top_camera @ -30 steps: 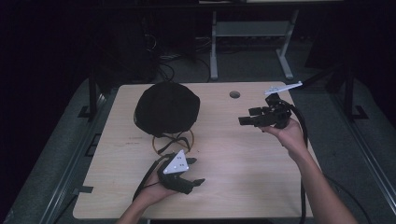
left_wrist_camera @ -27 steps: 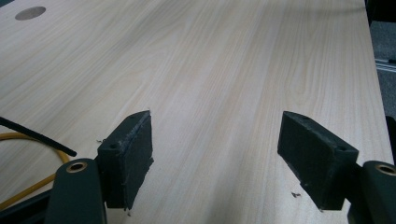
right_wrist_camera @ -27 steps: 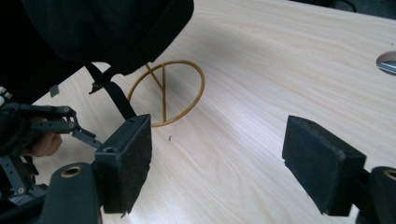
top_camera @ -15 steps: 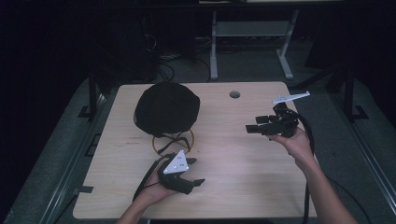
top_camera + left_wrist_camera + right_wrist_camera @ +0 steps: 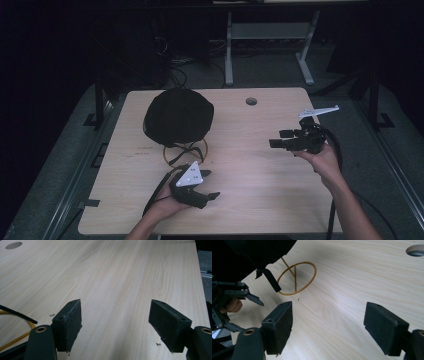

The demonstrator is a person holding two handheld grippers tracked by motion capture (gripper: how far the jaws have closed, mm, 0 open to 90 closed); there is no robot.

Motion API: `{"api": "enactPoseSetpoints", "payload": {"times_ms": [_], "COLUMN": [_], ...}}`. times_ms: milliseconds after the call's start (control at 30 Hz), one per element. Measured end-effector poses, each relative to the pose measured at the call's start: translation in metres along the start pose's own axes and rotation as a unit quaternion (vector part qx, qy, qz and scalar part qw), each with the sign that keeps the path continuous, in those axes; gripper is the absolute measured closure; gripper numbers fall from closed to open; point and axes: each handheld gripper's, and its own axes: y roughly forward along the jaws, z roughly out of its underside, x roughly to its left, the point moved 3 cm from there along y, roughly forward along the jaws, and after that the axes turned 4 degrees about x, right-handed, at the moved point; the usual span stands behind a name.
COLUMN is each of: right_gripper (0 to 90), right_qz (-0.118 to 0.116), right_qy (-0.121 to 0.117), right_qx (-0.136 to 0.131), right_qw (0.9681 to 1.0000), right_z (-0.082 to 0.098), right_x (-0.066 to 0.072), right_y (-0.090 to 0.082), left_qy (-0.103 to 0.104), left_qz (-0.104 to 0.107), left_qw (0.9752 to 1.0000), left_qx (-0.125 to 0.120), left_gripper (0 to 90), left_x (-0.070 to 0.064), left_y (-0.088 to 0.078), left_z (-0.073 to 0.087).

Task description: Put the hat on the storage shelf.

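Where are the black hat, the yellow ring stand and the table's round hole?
black hat (image 5: 178, 116), high view, crown top.
yellow ring stand (image 5: 310, 277), right gripper view, ring's right rim.
round hole (image 5: 251, 101), high view, its centre.

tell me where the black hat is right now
In the high view the black hat sits on a gold stand at the table's far left, beyond the left gripper.
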Motion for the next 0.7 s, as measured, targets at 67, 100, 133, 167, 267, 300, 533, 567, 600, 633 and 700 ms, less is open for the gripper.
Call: {"api": "enactPoseSetpoints", "payload": {"times_ms": [67,100,133,167,267,300,533,567,600,633,700], "right_gripper": [22.9,22.7,22.7,22.4,22.4,22.4,22.0,22.0,22.0,21.6,21.6], "right_qz": [0.001,-0.001,-0.001,0.000,-0.001,-0.001,-0.001,-0.001,0.000,0.002,0.003], "right_qy": [0.001,0.004,0.004,0.005,0.004,0.004,0.012,0.012,0.013,0.015,0.015], "right_qx": [0.000,-0.002,-0.002,-0.002,-0.005,-0.005,-0.008,-0.008,-0.007,-0.005,-0.005], "right_qw": [1.0000,1.0000,1.0000,1.0000,1.0000,1.0000,0.9999,0.9999,0.9999,0.9999,0.9999], "right_z": [0.004,0.008,0.008,0.012,0.017,0.017,0.034,0.034,0.036,0.041,0.044], "right_x": [-0.001,-0.001,-0.001,-0.002,-0.003,-0.003,-0.005,-0.005,-0.005,-0.006,-0.006], "right_y": [-0.002,-0.004,-0.004,-0.005,-0.008,-0.008,-0.013,-0.013,-0.013,-0.014,-0.015], "left_qy": [0.000,0.000,0.001,0.000,0.000,0.000,-0.001,-0.001,-0.001,-0.002,-0.002], "left_qz": [0.000,0.000,0.000,0.000,0.000,0.000,-0.001,-0.001,-0.001,-0.001,-0.001], "left_qw": [1.0000,1.0000,1.0000,1.0000,1.0000,1.0000,1.0000,1.0000,1.0000,1.0000,1.0000], "left_qx": [0.000,0.001,0.001,0.001,0.001,0.001,-0.001,-0.001,-0.001,-0.001,-0.001], "left_gripper": [26.0,26.0,26.0,26.1,26.0,26.0,26.0,26.0,26.0,26.0,26.0], "left_x": [0.000,0.000,0.000,0.000,0.000,0.000,0.000,0.000,0.000,0.000,0.000], "left_y": [0.000,0.000,0.001,0.001,0.001,0.001,0.001,0.001,0.001,0.001,0.001], "left_z": [0.000,0.000,0.000,0.000,0.000,0.000,0.000,0.000,0.000,0.000,0.001]}}
